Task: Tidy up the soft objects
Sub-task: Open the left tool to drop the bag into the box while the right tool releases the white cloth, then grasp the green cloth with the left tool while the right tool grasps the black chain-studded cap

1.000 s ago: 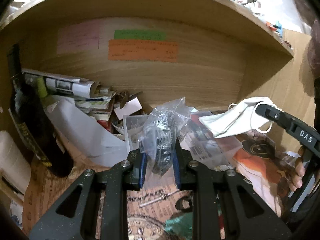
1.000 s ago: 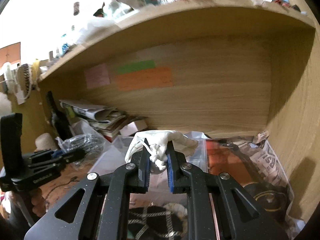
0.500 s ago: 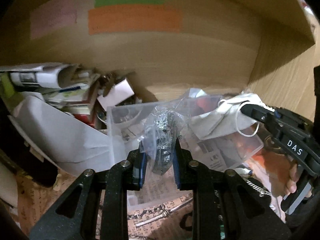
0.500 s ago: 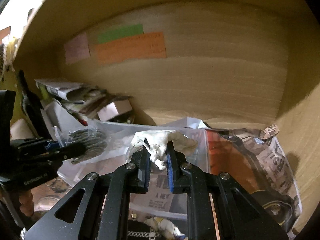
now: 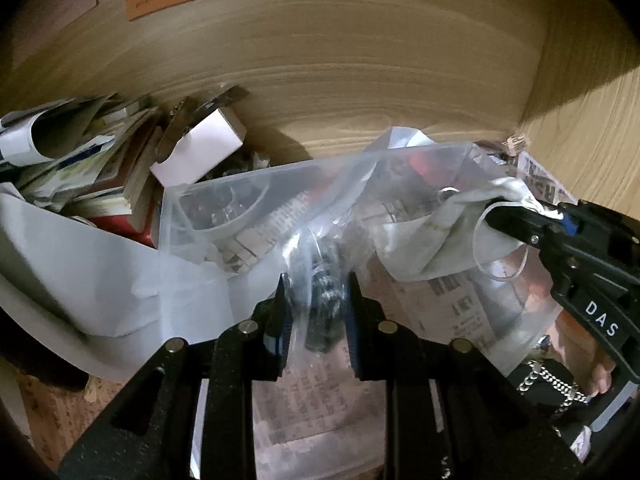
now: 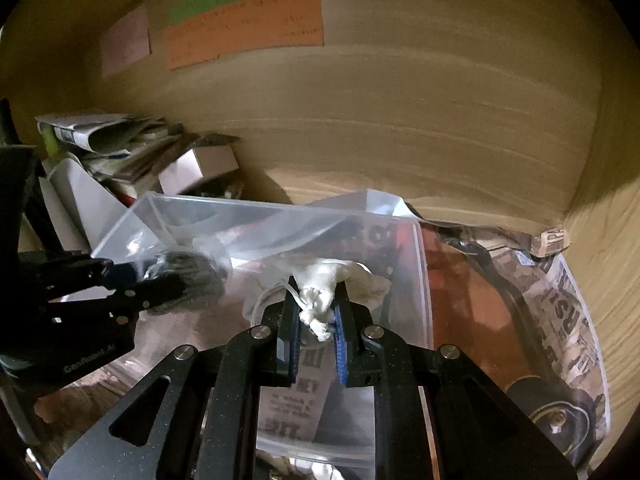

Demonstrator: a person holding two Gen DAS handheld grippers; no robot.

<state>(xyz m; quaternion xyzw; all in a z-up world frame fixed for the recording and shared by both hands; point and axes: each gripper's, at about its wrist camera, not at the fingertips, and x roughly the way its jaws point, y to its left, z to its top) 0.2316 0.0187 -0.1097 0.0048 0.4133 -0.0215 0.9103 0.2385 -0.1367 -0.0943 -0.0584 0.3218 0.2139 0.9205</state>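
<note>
The left tool (image 5: 316, 304) is nearly closed and pinches a clear bag (image 5: 320, 264) with something dark and fuzzy inside. The right tool (image 6: 316, 320) is squeezed almost all the way shut on a bunched corner of a white face mask (image 6: 336, 276). Both soft things hang over a clear plastic box (image 6: 424, 280) that sits at the back of a wooden shelf (image 6: 400, 120), so I think dropping them in is the next step.

A few things could go wrong. The mask has a thin loop (image 5: 500, 256) that hangs loose near the right tool. If the tool opens, the loop may catch on a finger, and the mask may get pulled back out of the box.

The clear bag is slippery. The left tool holds only a small fold of it, so it could slide out too soon and land on the newspaper (image 6: 568, 320) beside the box.

The two tools are close together above the box. They could bump each other if both go down at once.

The box looks light. A push on its wall could shove it into the pile of papers (image 5: 80, 168) and the small white carton (image 5: 200, 148) just beside it.

A thin plastic sheet (image 6: 320, 220) lies across the box opening, and it may block the way.
</note>
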